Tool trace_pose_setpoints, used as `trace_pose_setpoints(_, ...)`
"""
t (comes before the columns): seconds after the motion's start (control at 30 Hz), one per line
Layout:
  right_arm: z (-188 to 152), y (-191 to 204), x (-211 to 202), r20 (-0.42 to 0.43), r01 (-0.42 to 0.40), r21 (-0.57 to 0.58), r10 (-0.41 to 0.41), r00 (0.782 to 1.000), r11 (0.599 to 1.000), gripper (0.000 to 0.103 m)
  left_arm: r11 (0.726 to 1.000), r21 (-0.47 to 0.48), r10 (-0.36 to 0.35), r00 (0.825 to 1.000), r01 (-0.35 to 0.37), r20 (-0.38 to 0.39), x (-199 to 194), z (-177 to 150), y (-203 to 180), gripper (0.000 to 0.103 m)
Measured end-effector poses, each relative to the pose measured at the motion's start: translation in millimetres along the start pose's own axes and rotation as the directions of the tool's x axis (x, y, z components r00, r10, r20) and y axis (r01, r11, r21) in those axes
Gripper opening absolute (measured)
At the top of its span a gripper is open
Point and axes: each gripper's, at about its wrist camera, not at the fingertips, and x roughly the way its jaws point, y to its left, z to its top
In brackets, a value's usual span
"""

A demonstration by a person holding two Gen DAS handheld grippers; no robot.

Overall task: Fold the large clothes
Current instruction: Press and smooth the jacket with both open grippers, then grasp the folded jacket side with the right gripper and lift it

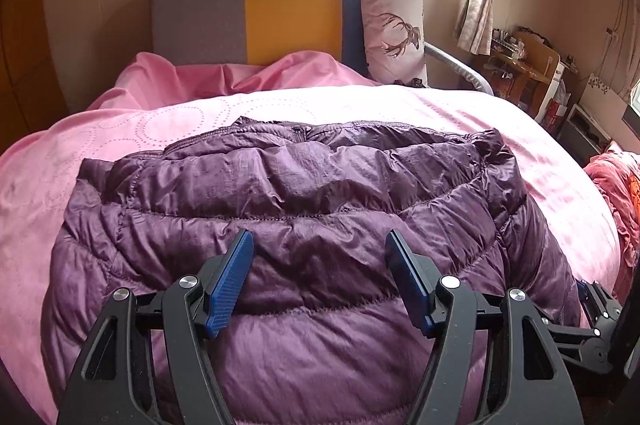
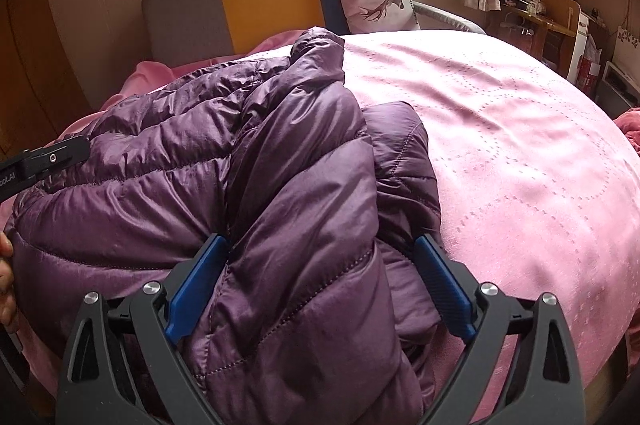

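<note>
A purple quilted down jacket (image 1: 304, 209) lies on the pink bed, its zipper collar at the far end. My left gripper (image 1: 318, 241) is open, its blue pads spread just above the jacket's near part, holding nothing. In the right wrist view the jacket (image 2: 168, 161) shows with a sleeve (image 2: 304, 225) folded over the body. My right gripper (image 2: 324, 245) is open wide, its blue pads on either side of that sleeve without pinching it. The right gripper also shows at the left wrist view's right edge (image 1: 596, 321).
The pink bedspread (image 2: 500, 145) stretches to the right. A grey, yellow and blue headboard (image 1: 288, 5) and a deer pillow (image 1: 394, 29) stand at the back. A red blanket (image 1: 616, 185) lies at the right. Cluttered shelves (image 1: 532, 65) line the right wall.
</note>
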Motion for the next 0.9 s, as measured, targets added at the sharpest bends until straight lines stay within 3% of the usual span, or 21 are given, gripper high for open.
trace_pose_setpoints(0.3, -2, -5, 2, -0.001, -0.023, 0.007, 0.023, 1.000, 1.000, 0.094, 0.998, -0.061, -0.014, 0.993, 0.006, -0.121, 52, 2, 12, 0.067)
trace_pose_setpoints(0.5, 1, -5, 5, -0.020, -0.036, 0.005, 0.036, 0.999, 0.999, 0.095, 0.998, -0.064, -0.010, 0.994, 0.003, -0.112, 72, -13, 15, 0.069)
trace_pose_setpoints(0.7, 15, -26, -16, -0.032, -0.080, 0.088, 0.083, 0.996, 0.993, 0.098, 0.996, -0.089, -0.031, 0.993, 0.021, -0.117, 54, -9, 18, 0.069)
trace_pose_setpoints(0.9, 4, -68, -31, -0.048, -0.196, 0.266, 0.216, 0.975, 0.944, 0.100, 0.995, -0.077, 0.053, 0.998, -0.056, -0.038, 5, -15, 19, 0.069)
